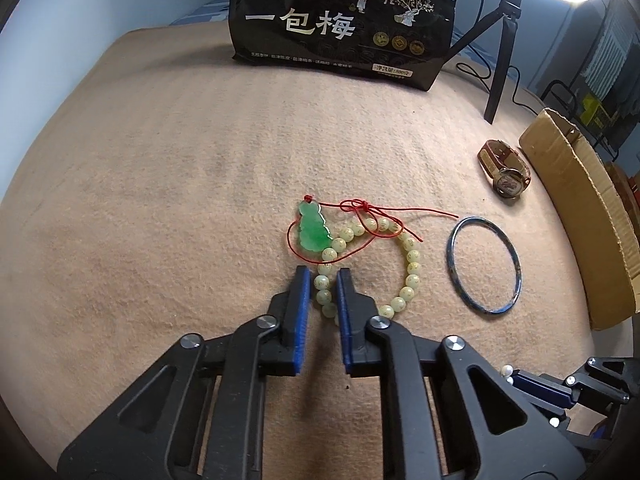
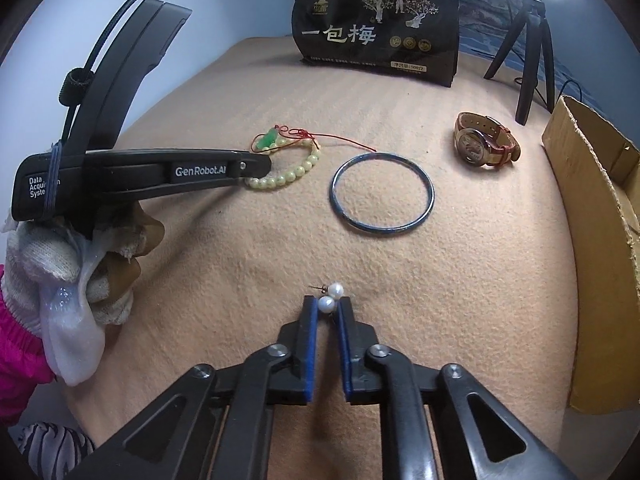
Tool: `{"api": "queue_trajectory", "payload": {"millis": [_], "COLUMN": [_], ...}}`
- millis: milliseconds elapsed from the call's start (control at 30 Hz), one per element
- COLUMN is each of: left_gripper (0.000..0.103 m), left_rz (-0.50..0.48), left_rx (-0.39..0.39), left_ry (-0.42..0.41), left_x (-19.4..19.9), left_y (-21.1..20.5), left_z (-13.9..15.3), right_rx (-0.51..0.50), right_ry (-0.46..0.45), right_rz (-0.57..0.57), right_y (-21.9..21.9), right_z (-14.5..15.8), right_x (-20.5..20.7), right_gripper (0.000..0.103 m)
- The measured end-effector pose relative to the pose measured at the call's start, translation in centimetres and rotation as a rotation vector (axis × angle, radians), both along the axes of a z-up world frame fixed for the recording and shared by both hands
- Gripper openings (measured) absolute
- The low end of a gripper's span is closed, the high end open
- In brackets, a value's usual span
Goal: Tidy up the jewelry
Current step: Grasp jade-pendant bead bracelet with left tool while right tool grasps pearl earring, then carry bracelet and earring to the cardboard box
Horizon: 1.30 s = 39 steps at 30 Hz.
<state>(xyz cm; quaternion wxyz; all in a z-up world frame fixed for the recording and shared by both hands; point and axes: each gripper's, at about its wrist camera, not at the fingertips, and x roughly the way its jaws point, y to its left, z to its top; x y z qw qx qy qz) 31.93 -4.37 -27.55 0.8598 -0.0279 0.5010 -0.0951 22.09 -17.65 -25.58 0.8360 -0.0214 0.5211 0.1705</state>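
A pale green bead bracelet [image 1: 410, 268] lies on the tan blanket, tangled with a green jade pendant [image 1: 314, 230] on a red cord [image 1: 376, 214]. My left gripper [image 1: 323, 272] straddles the bracelet's left side, its fingers closed on the beads. A dark blue bangle [image 1: 516, 264] and a wristwatch [image 1: 506, 170] lie to the right. In the right wrist view my right gripper [image 2: 327, 302] is closed on a pair of pearl earrings [image 2: 326, 304]. The bracelet [image 2: 296, 172], bangle [image 2: 344, 204] and watch [image 2: 480, 144] lie beyond it.
A black snack bag [image 1: 344, 20] stands at the back of the blanket. A cardboard box [image 2: 592, 216] stands at the right edge. A black tripod [image 2: 528, 52] stands behind the watch. The gloved hand [image 2: 80, 276] holding the left gripper shows at left.
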Motion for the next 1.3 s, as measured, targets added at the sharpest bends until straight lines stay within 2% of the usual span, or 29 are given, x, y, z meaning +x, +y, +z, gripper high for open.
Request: {"api": "queue_trajectory", "payload": {"millis": [233,600,1300], "left_gripper": [0.006,0.005,0.005], "left_rz": [0.02,0.045,0.005], "left_rx": [-0.043,-0.071,-0.058], "left_ry": [0.015,0.024,-0.071], "left_x": [-0.9,-3.6,-7.8], "left_y": [0.8,2.4,1.3], "left_z": [0.3,1.4,7.6], "right_rx": [0.006,0.01,0.016], "right_ry": [-0.009,-0.04,-0.125], "right_rz": [-0.005,-0.015,-0.07], "right_y": [-0.3,-1.2,-4.2], "right_z": [0.4,2.2,7.2], "right_x": [-0.4,-1.7,-4.7], "right_gripper": [0.006,0.006,0.006]}}
